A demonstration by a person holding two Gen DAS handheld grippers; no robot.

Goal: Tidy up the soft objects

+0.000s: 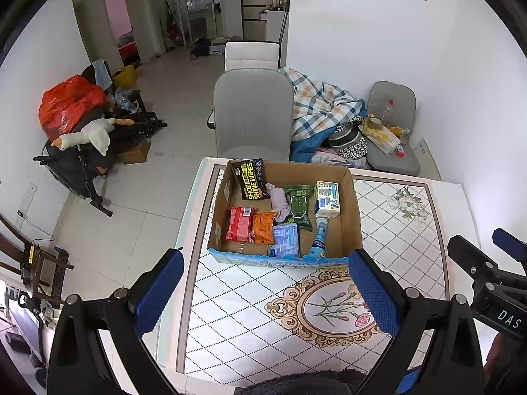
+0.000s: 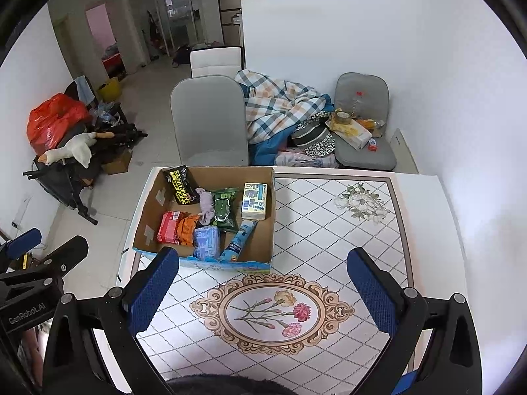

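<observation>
Beyond the counter (image 1: 411,250), a grey chair (image 1: 252,112) pushed up against the far edge, a checked blanket (image 1: 321,107) heaped to its right, a second chair (image 1: 390,121) piled with clutter by the wall. Off to the left on the floor, a stroller (image 1: 85,154) carrying a red bag (image 1: 70,105) and a plush goose (image 1: 87,136).

On the counter, an open box (image 1: 347,210) near the far edge, holding the packs: black wipes (image 1: 250,179) leaning in the far left corner, red pack (image 1: 239,224), orange pack (image 1: 263,227), blue pack (image 1: 285,240), green pack (image 1: 299,205), white pack (image 1: 326,199), a blue tube (image 1: 319,238), and a lilac cloth (image 1: 279,202) in the middle.

Left gripper (image 1: 266,293) spread wide, holding nothing, hovering above the counter just short of the box's near wall. Right gripper (image 2: 263,293) likewise spread and empty, over the floral medallion (image 2: 271,309), box ahead and to its left. Nothing between either gripper and the box.
</observation>
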